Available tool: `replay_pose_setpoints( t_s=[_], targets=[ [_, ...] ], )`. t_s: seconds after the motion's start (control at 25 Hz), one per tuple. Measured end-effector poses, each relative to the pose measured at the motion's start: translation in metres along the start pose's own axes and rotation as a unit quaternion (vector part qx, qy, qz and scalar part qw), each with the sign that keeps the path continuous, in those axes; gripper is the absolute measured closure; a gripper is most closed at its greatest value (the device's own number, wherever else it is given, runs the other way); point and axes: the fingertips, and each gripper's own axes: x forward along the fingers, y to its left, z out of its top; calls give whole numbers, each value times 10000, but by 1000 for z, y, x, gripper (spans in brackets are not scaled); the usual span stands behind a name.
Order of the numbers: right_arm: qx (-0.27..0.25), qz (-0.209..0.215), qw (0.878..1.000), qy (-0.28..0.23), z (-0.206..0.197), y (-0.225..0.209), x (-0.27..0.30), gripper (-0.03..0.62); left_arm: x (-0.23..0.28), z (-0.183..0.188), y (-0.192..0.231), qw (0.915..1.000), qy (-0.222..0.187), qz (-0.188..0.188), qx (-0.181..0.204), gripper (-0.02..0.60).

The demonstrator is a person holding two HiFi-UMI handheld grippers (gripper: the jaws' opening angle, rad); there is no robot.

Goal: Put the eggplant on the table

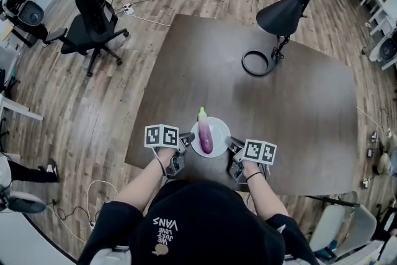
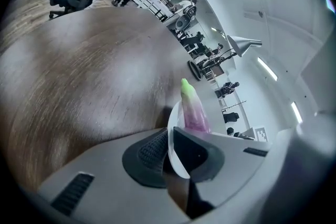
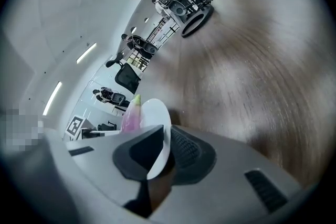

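Observation:
A purple eggplant point(image 1: 205, 136) with a green tip lies on a small white plate point(image 1: 216, 126) held over the near edge of the dark wooden table point(image 1: 310, 108). My left gripper point(image 1: 182, 144) is shut on the plate's left rim and my right gripper point(image 1: 233, 146) is shut on its right rim. In the left gripper view the plate point(image 2: 174, 136) stands edge-on between the jaws, with the eggplant point(image 2: 192, 107) just beyond. The right gripper view shows the plate point(image 3: 157, 134) pinched the same way, the eggplant point(image 3: 131, 113) behind it.
A black desk lamp point(image 1: 288, 9) with a ring base point(image 1: 257, 63) stands at the table's far side. An office chair point(image 1: 93, 9) sits on the wooden floor to the left, with cables around it. More chairs and desks line the room's edges.

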Motion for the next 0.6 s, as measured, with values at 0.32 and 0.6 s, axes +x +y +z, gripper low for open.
replay_pose_setpoints(
  t_s=[0.32,0.6],
  targets=[
    [-69,-126,9997,177,-2,-5,5,559,7,-4,9,9997,163,206,-29,540],
    [-33,-315,9990,310,-2,-9,7,559,10,-4,10,9992,250,296,-89,540]
  ],
)
